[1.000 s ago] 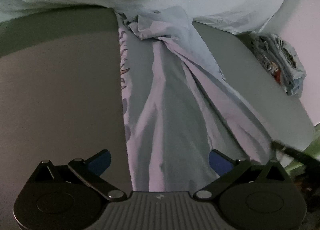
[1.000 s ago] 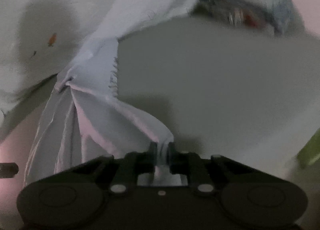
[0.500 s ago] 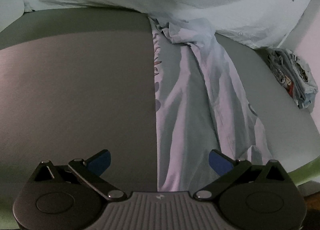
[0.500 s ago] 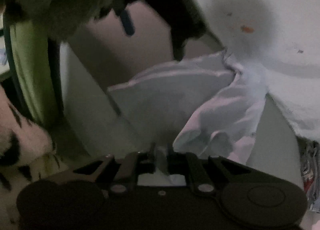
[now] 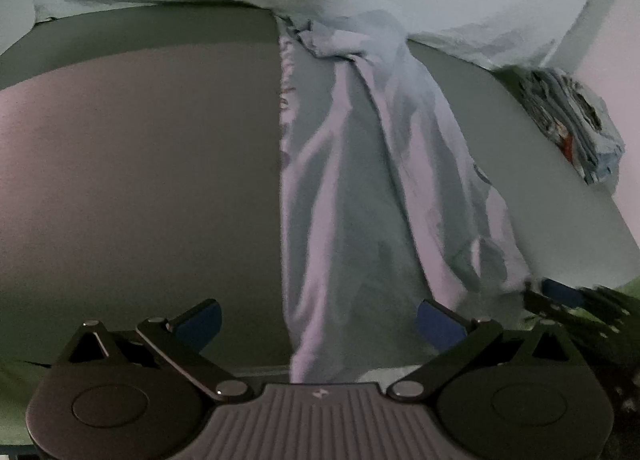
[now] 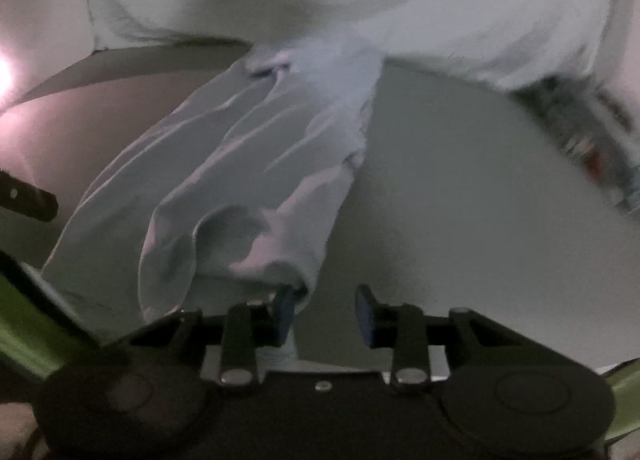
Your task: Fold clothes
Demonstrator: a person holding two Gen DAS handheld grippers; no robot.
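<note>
Now, both grippers (left (image 5: 318, 320), right (image 6: 326, 310)) spread apart, pale garment (image 5: 360, 200) lying loose.

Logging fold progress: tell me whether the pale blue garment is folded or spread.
Partly folded: the garment lies lengthwise on the table, one side doubled over, wrinkled, not a neat fold.

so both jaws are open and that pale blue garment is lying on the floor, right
Not the floor. The left wrist view shows the pale blue garment lying on the grey table. The jaws of the left gripper and right gripper are open.
</note>
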